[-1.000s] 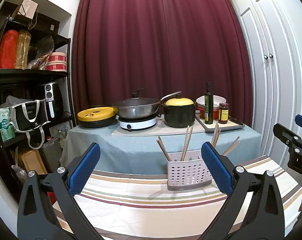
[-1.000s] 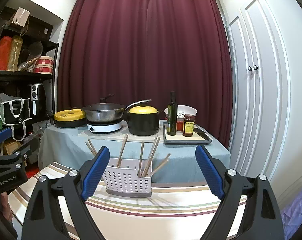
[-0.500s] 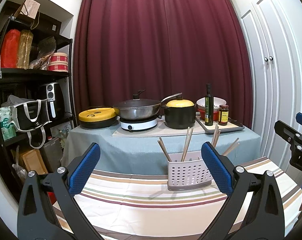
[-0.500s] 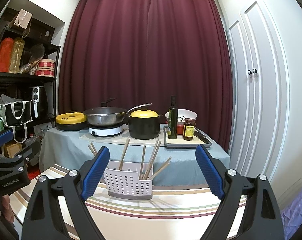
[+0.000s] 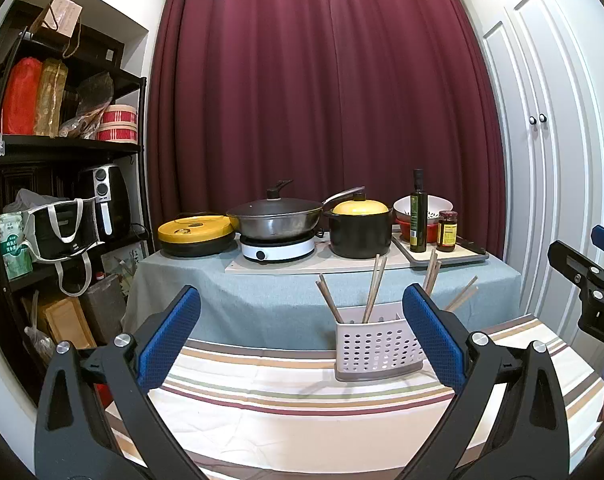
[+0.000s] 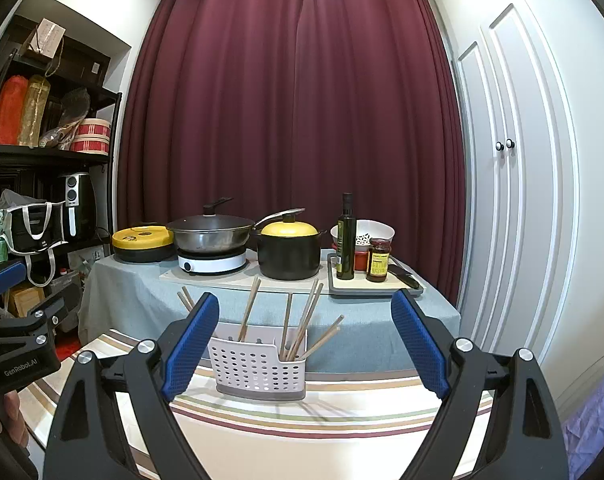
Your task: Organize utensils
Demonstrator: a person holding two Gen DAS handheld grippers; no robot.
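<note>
Both grippers level – left gripper (image 5: 302, 336), right gripper (image 6: 305, 340) – seemingly empty, spread wide.

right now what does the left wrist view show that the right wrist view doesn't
Only the left wrist view shows the right tongs from outside, at its right edge. Only the right wrist view shows the left tongs from outside, at its left edge, and purple fabric at lower right. Both show the perforated utensil holder with chopsticks standing on the striped tablecloth, the pots behind, and each camera's own tongs open and empty.
</note>
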